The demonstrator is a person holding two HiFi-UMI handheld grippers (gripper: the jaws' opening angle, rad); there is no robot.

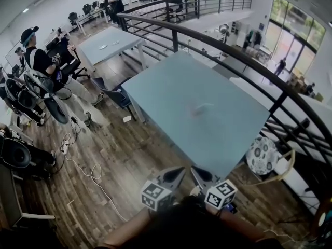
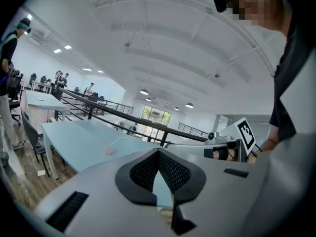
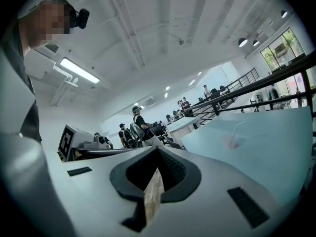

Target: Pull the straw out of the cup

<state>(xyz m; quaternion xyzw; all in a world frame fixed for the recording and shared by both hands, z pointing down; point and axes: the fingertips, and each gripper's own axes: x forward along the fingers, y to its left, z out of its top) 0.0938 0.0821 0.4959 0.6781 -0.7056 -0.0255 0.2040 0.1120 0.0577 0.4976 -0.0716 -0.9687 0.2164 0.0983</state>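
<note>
The left gripper (image 1: pixel 179 171) and right gripper (image 1: pixel 196 171) sit at lower centre, fingers clenched on nothing. Both are well apart from the cup (image 1: pixel 199 109) and its straw (image 1: pixel 205 106) at mid-worktop (image 1: pixel 166 87), so the reach has likely not begun.

I hold two grey plastic grippers at the bottom of the frame, the left gripper (image 1: pixel 175 176) and the right gripper (image 1: pixel 201 176). Each bears one white cube with black square markers (image 1: pixel 155 195) and two black ribbed fingers (image 2: pixel 140 174). Mid-frame is one pale blue rectangular counter (image 1: pixel 171 92) carrying one small clear cup (image 1: pixel 199 109) with one thin white straw (image 3: pixel 238 131). A second pale blue counter (image 1: pixel 111 43) sits upper left. One dark chair (image 1: pixel 111 95) stands at the near counter's left edge.
</note>
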